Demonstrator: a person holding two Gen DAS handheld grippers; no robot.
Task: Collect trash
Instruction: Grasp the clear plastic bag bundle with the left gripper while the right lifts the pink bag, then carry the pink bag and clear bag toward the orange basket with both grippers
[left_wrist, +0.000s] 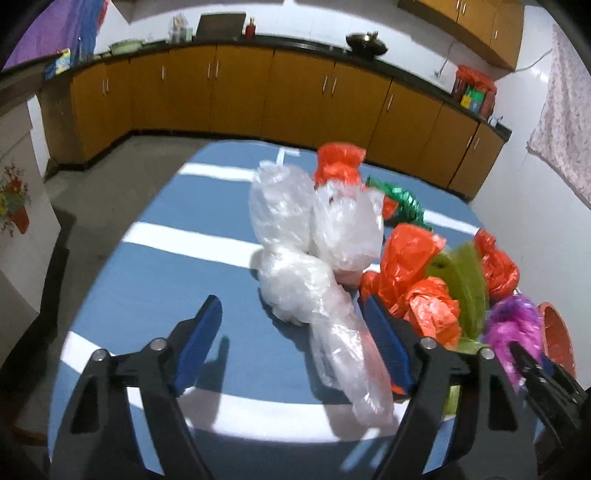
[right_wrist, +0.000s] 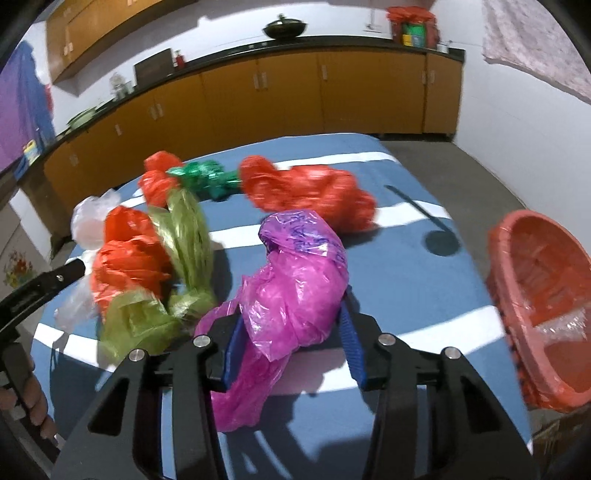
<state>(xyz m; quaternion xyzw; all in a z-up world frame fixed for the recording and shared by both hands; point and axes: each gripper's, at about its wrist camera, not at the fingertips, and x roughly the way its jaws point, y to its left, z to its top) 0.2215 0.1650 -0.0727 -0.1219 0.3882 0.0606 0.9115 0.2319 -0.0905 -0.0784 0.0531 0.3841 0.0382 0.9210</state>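
While clamped loosely on the magenta bag (right_wrist: 295, 291) above the tabletop (right_wrist: 399, 273), right fingers (right_wrist: 351, 343) risk slippage before the basket (right_wrist: 535, 295); left fingers (left_wrist: 207, 332) apart, straddling clear bag (left_wrist: 343, 347).

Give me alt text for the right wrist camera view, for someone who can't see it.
The right gripper closes its blue pads around a crumpled magenta plastic bag on a blue striped table. An orange basket sits at the right edge, and orange, green and clear bags lie to the left and behind.
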